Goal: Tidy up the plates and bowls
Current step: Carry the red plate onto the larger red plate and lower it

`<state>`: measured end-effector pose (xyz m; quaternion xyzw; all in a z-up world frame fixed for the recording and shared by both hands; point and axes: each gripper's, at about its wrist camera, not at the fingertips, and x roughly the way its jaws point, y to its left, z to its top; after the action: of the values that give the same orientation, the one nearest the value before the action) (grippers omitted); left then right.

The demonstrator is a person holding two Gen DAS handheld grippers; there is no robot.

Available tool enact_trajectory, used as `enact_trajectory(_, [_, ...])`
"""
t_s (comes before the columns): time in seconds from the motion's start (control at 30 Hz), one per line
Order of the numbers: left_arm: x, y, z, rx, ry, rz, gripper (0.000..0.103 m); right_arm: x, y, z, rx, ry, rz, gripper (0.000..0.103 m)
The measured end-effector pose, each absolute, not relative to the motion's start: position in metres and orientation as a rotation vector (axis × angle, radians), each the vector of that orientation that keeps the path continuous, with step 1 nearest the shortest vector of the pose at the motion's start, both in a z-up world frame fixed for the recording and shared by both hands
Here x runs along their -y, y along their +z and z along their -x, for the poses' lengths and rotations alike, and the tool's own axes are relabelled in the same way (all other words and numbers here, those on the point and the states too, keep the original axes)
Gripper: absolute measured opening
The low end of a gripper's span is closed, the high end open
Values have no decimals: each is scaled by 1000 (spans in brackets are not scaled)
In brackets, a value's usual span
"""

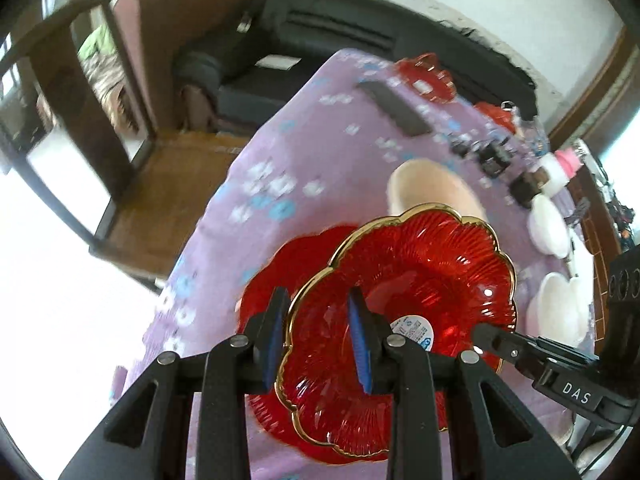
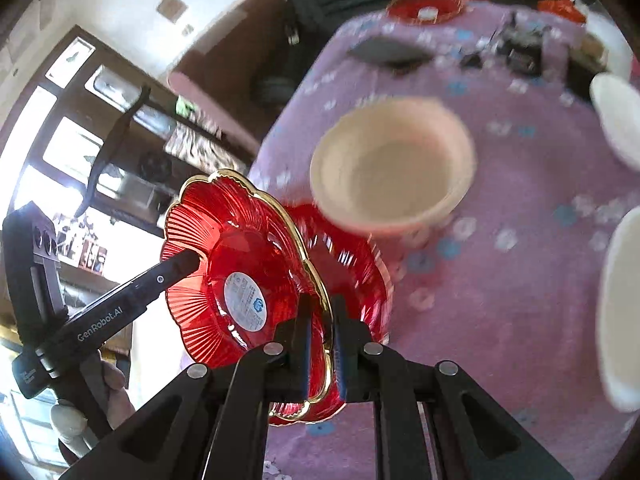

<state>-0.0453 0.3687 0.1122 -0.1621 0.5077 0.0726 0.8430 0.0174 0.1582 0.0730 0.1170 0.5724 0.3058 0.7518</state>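
Note:
A red glass plate with a gold scalloped rim (image 1: 420, 272) (image 2: 240, 240) hangs tilted above the table, held from two sides. My left gripper (image 1: 318, 336) is shut on its near rim, one blue pad outside and one inside. My right gripper (image 2: 324, 340) is shut on the opposite gold rim and enters the left wrist view at the right (image 1: 480, 332). In the right wrist view the left gripper (image 2: 192, 260) comes in from the left. Another red plate (image 1: 272, 264) (image 2: 352, 264) lies on the cloth just beneath. A cream bowl (image 1: 432, 192) (image 2: 392, 164) stands beyond it.
The table wears a purple flowered cloth (image 1: 300, 140) (image 2: 500, 200). White bowls (image 1: 556, 308) (image 2: 620, 312) crowd the right side. More red plates (image 1: 426, 76) (image 2: 426, 8) and a flat black object (image 1: 396, 108) lie at the far end. A dark sofa (image 1: 320, 24) stands past the table edge.

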Motion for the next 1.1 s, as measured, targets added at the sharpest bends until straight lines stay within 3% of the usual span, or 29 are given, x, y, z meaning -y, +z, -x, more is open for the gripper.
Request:
enact_trajectory(0.3, [-383,76,50,-1134,175,368,28,-176,42,-21,-1304,638,-220,12])
enact_trajectory(0.37, [-383,75,52,-1125,174,382,36,-181,41,-22,-1286,628,-195,12])
enact_trajectory(0.43, [-382,75,53,-1116,147,413,55,-184,42,-22,-1248,590,-159,15])
enact_trajectory(0.47, [-382,75,53,-1110,136,424,57,-186,42,-21,-1234,582,-149,16])
enact_trajectory(0.57, [-380,77,57,-1084,135,421,58,-188,37,-22,-1245,603,-163,28])
enact_trajectory(0.87, [-372,100,78,-974,155,409,60,-169,43,-10,-1202,651,-198,30])
enact_trajectory(1.0, [-356,123,93,-892,173,325,69,-140,54,8,-1127,696,-260,30])
enact_trajectory(1.1, [-338,135,104,-840,173,256,70,-117,60,26,-1062,696,-257,30])
